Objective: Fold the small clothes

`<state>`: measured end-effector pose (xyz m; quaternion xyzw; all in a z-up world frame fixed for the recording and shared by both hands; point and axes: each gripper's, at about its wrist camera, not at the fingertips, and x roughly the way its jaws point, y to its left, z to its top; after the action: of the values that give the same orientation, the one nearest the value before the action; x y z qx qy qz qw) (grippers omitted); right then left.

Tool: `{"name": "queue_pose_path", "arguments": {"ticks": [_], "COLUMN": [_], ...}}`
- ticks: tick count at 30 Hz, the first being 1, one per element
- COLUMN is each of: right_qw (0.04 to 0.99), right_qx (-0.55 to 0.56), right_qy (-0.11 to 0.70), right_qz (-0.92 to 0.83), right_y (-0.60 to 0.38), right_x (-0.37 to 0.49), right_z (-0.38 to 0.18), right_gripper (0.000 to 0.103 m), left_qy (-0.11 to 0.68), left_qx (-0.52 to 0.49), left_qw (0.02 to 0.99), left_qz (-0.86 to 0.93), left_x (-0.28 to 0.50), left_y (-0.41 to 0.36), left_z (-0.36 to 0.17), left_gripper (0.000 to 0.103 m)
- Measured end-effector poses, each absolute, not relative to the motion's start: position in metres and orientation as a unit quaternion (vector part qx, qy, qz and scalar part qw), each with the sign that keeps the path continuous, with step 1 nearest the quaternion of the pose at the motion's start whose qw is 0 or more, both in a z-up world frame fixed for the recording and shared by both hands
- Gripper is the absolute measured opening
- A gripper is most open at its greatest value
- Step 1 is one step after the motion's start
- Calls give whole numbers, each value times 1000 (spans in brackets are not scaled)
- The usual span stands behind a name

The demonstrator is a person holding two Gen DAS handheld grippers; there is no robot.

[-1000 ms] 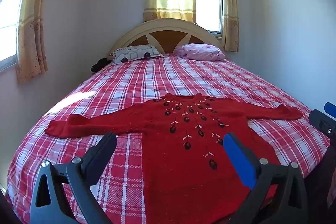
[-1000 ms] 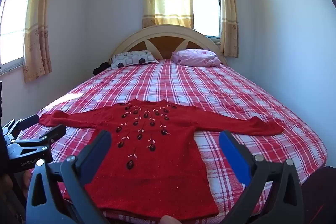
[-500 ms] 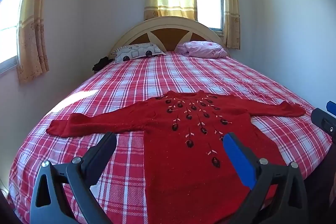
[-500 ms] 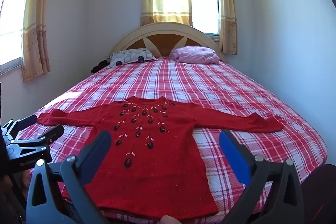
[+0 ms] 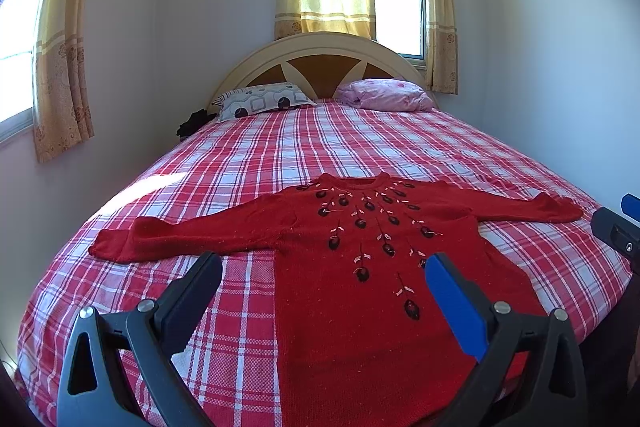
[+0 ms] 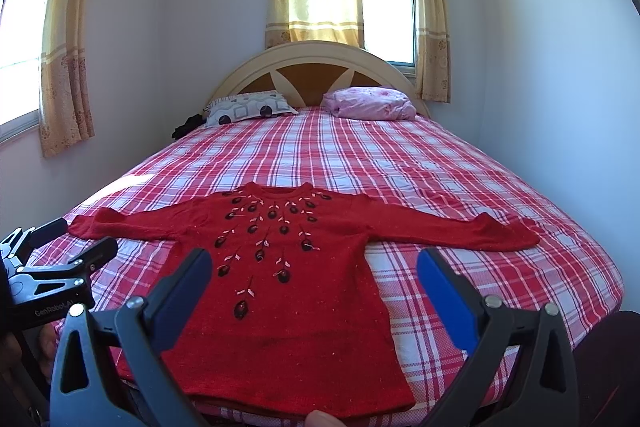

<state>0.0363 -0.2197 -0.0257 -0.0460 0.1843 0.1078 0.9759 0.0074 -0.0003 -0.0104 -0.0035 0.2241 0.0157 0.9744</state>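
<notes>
Hovering over the foot of the bed point(image 5: 280, 155), left gripper point(image 5: 322, 275) and right gripper point(image 6: 314, 267) both have jaws spread wide, nothing between them. Red sweater point(image 5: 360, 307) lies flat, front side up on the red plaid bedspread, sleeves stretched out to both sides, hem at the near edge. Patterned pillow point(image 6: 250, 107) and pink pillow point(image 6: 370, 103) sit against the headboard point(image 6: 316, 63).
</notes>
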Motion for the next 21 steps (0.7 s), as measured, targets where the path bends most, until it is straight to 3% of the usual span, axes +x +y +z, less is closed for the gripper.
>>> {"name": "queue_pose_path", "arguments": {"ticks": [21], "right_qw": [974], "right_qx": [-52], "right_qy": [192], "right_qz": [105], "right_y": [-222], "right_x": [39], "right_z": [-33], "right_gripper": [103], "left_qy": [216], "left_qx": [-4], "left_qw": [976], "left_qz": [22], "left_x": [6], "left_y": [2], "left_z": [-7], "left_gripper": [102]}}
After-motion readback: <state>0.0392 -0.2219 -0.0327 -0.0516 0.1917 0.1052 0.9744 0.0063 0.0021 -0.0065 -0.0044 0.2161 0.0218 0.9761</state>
